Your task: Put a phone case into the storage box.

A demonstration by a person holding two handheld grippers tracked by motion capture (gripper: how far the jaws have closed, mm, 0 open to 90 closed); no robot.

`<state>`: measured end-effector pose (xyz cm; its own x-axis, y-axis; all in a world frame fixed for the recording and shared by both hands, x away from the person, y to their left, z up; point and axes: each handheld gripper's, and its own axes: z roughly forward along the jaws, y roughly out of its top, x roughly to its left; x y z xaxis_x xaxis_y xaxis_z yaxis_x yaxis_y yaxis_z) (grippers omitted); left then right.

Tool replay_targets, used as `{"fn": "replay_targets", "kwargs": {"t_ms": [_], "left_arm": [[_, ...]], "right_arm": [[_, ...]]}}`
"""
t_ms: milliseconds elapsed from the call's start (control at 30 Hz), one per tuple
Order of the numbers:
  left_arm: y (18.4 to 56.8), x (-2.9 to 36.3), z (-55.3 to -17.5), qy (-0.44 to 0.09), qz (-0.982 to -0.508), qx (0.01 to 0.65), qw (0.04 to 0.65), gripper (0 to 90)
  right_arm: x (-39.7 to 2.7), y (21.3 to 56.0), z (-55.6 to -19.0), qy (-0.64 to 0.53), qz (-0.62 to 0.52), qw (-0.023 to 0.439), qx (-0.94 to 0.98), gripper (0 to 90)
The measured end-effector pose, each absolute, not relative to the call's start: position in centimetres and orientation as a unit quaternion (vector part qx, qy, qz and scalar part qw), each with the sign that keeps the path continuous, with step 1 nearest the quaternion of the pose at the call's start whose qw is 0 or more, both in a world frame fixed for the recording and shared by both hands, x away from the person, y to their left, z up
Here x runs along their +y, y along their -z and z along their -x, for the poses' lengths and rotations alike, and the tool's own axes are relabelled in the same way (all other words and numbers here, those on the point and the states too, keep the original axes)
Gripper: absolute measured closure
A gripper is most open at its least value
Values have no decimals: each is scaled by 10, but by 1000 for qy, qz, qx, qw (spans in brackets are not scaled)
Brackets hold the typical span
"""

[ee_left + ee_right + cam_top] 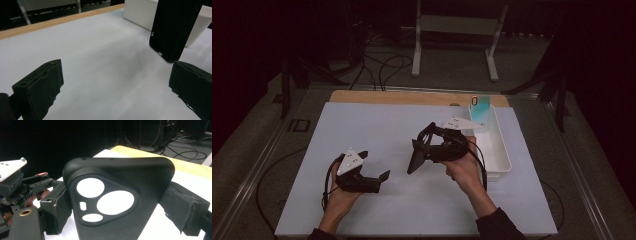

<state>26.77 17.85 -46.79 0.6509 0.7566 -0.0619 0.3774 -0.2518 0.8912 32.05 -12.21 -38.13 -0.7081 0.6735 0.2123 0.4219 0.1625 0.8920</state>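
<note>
Right gripper [424,150] is clamped on a black phone case [418,159], held above the middle of the desk [362,130]. In the right gripper view the case [120,195] sits between the two pads, one pressing each long edge, camera cutout facing the lens. From the high view the case hangs tilted, lower end toward the left gripper, clear of the sheet.

Left gripper [372,167] has its jaws spread wide with nothing between them. It is low over the desk, near the front-left, close to the case but apart from it. In the left gripper view the case's bottom corner [172,32] hangs just above and beyond the right-hand pad [192,87]; whether they touch I cannot tell.

Edges and room: a white tray [497,150] lies along the right side of the sheet, just beside the right hand [464,167]. A pale teal card [480,107] stands at the tray's far end. The left half and far half of the sheet are open. A strip of bare wood [402,97] shows along the far edge.

Surface: matte white sheet, flat, faint shadow under the case. The room is dark; a white stand [457,30] and loose black cables [382,65] are on the floor beyond the desk.
</note>
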Motion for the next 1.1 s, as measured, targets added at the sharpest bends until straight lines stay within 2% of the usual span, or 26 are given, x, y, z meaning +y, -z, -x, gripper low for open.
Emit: {"fn": "replay_targets", "kwargs": {"t_ms": [567, 1100], "left_arm": [[484, 215, -247, -232, -755, 390, 474, 0], [490, 228, -250, -243, -744, 409, 468, 0]], "right_arm": [[-126, 381, -323, -533, -366, 125, 752, 153], [-131, 375, -331, -534, -374, 137, 746, 153]]}}
